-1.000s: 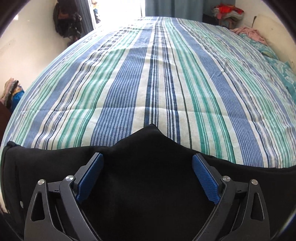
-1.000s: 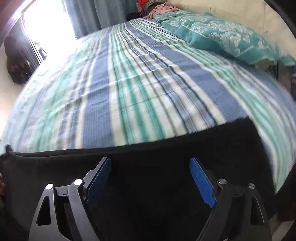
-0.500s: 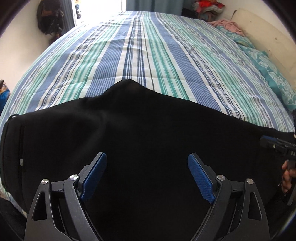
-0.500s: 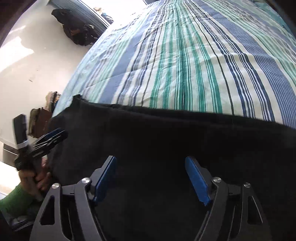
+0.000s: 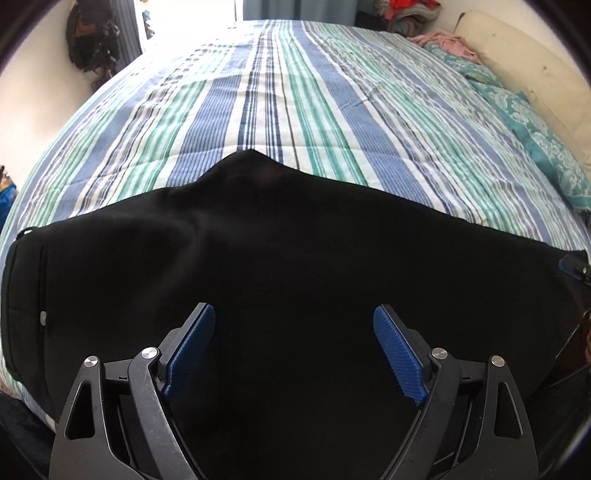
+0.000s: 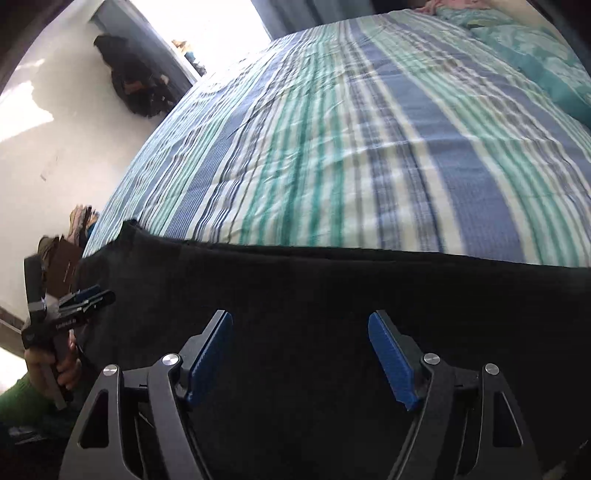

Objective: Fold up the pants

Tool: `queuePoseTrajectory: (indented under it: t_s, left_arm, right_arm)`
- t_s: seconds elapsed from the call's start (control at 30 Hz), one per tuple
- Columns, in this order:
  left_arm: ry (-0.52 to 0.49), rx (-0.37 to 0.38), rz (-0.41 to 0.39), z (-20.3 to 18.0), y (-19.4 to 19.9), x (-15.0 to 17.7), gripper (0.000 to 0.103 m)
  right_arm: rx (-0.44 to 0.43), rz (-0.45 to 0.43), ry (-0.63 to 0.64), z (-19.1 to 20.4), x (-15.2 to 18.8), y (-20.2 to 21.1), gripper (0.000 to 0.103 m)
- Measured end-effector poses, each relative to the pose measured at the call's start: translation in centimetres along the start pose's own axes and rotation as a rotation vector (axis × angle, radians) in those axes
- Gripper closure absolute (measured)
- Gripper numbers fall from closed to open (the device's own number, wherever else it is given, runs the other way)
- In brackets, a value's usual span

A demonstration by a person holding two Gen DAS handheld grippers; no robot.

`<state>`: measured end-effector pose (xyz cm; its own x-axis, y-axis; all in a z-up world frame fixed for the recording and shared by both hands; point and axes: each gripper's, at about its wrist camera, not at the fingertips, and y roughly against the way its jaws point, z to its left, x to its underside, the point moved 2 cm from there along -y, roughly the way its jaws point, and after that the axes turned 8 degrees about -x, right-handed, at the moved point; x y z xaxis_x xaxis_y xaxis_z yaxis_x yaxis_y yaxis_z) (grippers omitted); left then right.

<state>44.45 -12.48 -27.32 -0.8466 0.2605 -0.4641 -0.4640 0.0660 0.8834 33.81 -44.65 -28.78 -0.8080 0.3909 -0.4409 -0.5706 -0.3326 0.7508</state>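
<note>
Black pants lie spread flat across the near edge of the bed, the waistband with a small button at the left. My left gripper hovers open over the middle of the cloth, nothing between its blue pads. The right wrist view shows the same pants as a dark band under my right gripper, which is open and empty too. That view also catches the left gripper from the side, held by a hand in a green sleeve. One tip of the right gripper peeks in at the pants' right end.
A striped blue, green and white bedspread covers the bed beyond the pants. Teal pillows lie along the right side by the headboard. A dark bag hangs on the wall at left, and clothes are piled at the back.
Both grippers pulled back from the pants' far edge, so more black cloth shows. The right view swung left, bringing the left gripper and hand into sight. Both jaws narrowed slightly.
</note>
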Motion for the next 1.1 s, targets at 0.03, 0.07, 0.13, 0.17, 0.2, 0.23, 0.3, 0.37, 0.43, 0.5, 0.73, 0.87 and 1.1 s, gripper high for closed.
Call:
queuePoseTrajectory:
  t_s: [0.03, 0.07, 0.13, 0.17, 0.2, 0.23, 0.3, 0.37, 0.43, 0.5, 0.73, 0.87, 1.1]
  left_arm:
    - [-0.004, -0.007, -0.005, 0.2, 0.3, 0.1, 0.014]
    - [-0.005, -0.016, -0.003, 0.4, 0.4, 0.2, 0.013]
    - [0.011, -0.024, 0.011, 1.1, 0.3, 0.6, 0.013]
    - [0.026, -0.025, 0.023, 1.5, 0.2, 0.8, 0.013]
    - [0.040, -0.026, 0.038, 1.8, -0.1, 1.2, 0.013]
    - [0.055, -0.027, 0.052, 2.1, -0.3, 1.5, 0.014]
    - [0.070, -0.038, 0.066, 2.3, -0.5, 1.8, 0.014]
    - [0.063, -0.046, 0.067, 2.0, -0.3, 1.9, 0.014]
    - [0.050, -0.046, 0.064, 1.6, 0.1, 1.8, 0.014]
    - [0.036, -0.055, 0.055, 1.2, 0.4, 1.7, 0.013]
    - [-0.001, -0.063, 0.061, 0.0, 0.3, 1.7, 0.013]
    - [-0.019, -0.067, 0.056, -0.5, 0.3, 1.8, 0.014]
    - [-0.007, -0.070, 0.067, -0.2, 0.0, 2.2, 0.013]
  right_arm:
    - [0.015, -0.051, -0.038, -2.1, -0.2, 2.1, 0.027]
    - [0.038, -0.091, -0.073, -4.4, -0.4, 4.2, 0.027]
    - [0.131, -0.143, -0.131, -9.5, -0.6, 8.5, 0.026]
    - [0.191, -0.157, -0.147, -11.9, -0.6, 10.4, 0.026]
    - [0.252, -0.160, -0.153, -14.1, -0.7, 12.1, 0.026]
    - [0.308, -0.143, -0.151, -16.1, -0.6, 13.3, 0.026]
    - [0.400, -0.066, -0.140, -19.5, -0.3, 14.5, 0.026]
    - [0.450, 0.001, -0.121, -21.9, 0.1, 14.8, 0.026]
    - [0.420, 0.012, -0.120, -23.2, 0.4, 14.9, 0.026]
    - [0.334, -0.028, -0.131, -23.6, 0.3, 15.3, 0.026]
    - [0.004, -0.018, -0.238, -24.3, 0.1, 13.8, 0.024]
    - [-0.194, -0.083, -0.446, -27.7, 0.1, 14.1, 0.017]
    - [-0.062, 0.027, -0.329, -25.7, -1.0, 12.6, 0.042]
